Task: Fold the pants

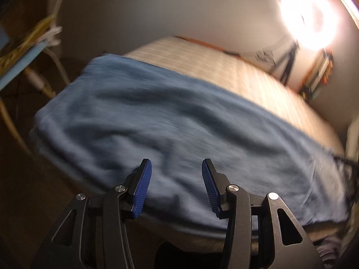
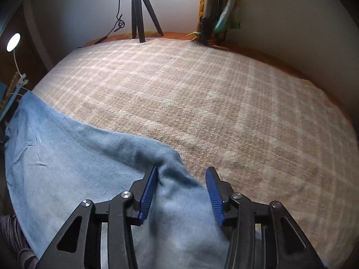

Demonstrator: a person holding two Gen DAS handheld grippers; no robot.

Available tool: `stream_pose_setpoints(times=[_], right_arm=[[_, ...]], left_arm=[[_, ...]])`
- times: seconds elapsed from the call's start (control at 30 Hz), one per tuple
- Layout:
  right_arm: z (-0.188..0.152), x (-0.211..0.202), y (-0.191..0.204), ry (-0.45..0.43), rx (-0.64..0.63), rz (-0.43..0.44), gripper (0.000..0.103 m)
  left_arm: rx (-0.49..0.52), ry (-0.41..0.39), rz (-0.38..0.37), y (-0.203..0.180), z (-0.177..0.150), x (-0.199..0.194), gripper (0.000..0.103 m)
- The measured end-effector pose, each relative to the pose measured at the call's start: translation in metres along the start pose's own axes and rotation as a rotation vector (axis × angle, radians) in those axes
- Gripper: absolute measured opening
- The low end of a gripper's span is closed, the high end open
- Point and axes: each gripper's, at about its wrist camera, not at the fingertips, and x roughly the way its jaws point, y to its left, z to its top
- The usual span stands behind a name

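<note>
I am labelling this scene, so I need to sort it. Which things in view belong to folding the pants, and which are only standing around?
For the job:
- blue soft fabric pants
- beige checked bed cover under them
- left gripper, jaws apart
- right gripper, jaws apart, cloth between

Only standing around:
- black tripod
- round white lamp

pants [image 2: 78, 157] on bed [image 2: 224, 100] | tripod [image 2: 141, 11] behind, at wall
</note>
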Motion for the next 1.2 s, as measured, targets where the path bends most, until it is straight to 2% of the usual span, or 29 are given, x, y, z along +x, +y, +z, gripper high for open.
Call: stream_pose_setpoints(times=[0.07,0.2,0.27,0.3,0.33,0.37,0.5,0.7,0.97,1.07,1.2], right_arm=[[-0.004,-0.021,0.005,-0.031,0.012,0.041,0.045],[-0.013,-0.059,0.028,-0.093,0.029,0.141,0.045],[-0.019,-0.075,0.042,-0.115,0.023,0.174,0.050],[-0.021,-0.081,0.049,-0.123,0.025,0.185,0.055],[-0.025,-0.088,0.055,-0.137,0.033,0.196,0.065],[-0.027,-0.094,0.061,-0.151,0.040,0.209,0.068],[-0.031,-0.109,0.084,-0.164,0.050,0.228,0.069],[-0.030,-0.125,0.110,-0.176,0.045,0.217,0.069],[-0.016,-0.123,0.141,-0.160,0.013,0.209,0.069],[-0.012,-0.123,0.151,-0.159,-0.007,0.204,0.069],[-0.010,-0.124,0.157,-0.159,-0.020,0.202,0.069]], left_arm=[[-0.041,-0.013,0.003,0.017,0.000,-0.010,0.059],[-0.195,-0.037,-0.007,0.069,-0.002,-0.031,0.065],[-0.267,-0.050,-0.021,0.092,-0.005,-0.037,0.067],[-0.307,-0.055,-0.032,0.103,-0.007,-0.040,0.067],[-0.351,-0.058,-0.046,0.117,-0.008,-0.041,0.067],[-0.381,-0.060,-0.057,0.127,-0.007,-0.041,0.068],[-0.536,-0.068,-0.113,0.175,-0.006,-0.033,0.068],[-0.672,-0.067,-0.170,0.212,-0.002,-0.011,0.068],[-0.767,-0.058,-0.265,0.227,-0.003,0.022,0.068],[-0.759,-0.092,-0.279,0.223,0.000,0.020,0.067],[-0.696,-0.146,-0.268,0.212,0.008,0.003,0.066]])
